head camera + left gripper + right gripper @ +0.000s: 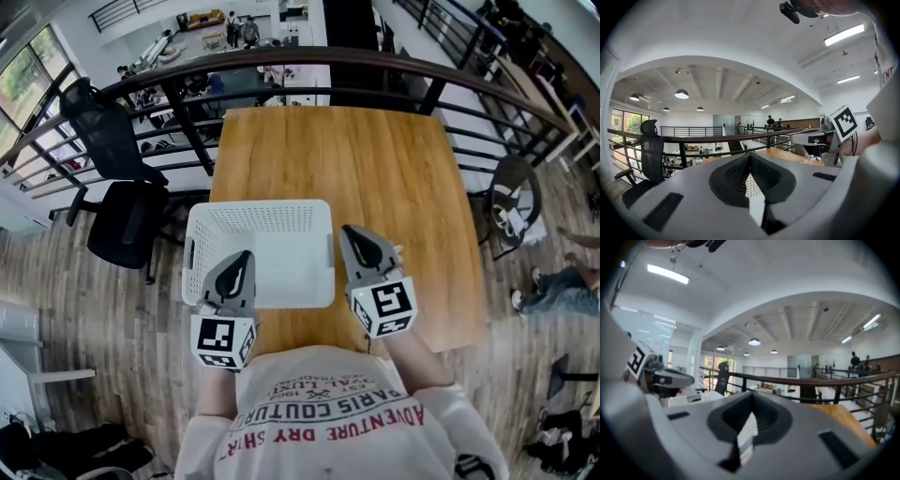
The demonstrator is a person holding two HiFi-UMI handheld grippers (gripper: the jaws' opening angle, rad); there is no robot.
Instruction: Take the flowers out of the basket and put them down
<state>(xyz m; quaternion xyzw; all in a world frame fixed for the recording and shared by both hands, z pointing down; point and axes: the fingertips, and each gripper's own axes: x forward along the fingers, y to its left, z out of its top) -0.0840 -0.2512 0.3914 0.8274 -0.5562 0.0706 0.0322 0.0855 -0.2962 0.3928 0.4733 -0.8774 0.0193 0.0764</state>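
Observation:
A white perforated basket (258, 208) sits on the wooden table (375, 159) near its front edge, and its inside looks bare white. No flowers show in any view. My left gripper (246, 256) hovers over the basket's front left corner, jaws together with nothing between them. My right gripper (349, 231) is beside the basket's right wall, its jaws also together and empty. In the left gripper view the left gripper (750, 155) points level across the table. The right gripper (752, 394) does the same in its own view, where the basket (693, 399) shows low on the left.
A dark railing (328, 61) runs along the table's far and side edges, with a lower floor beyond it. Black office chairs (127, 220) stand to the left. A round dark stool (514, 197) and a seated person's legs (562, 286) are on the right.

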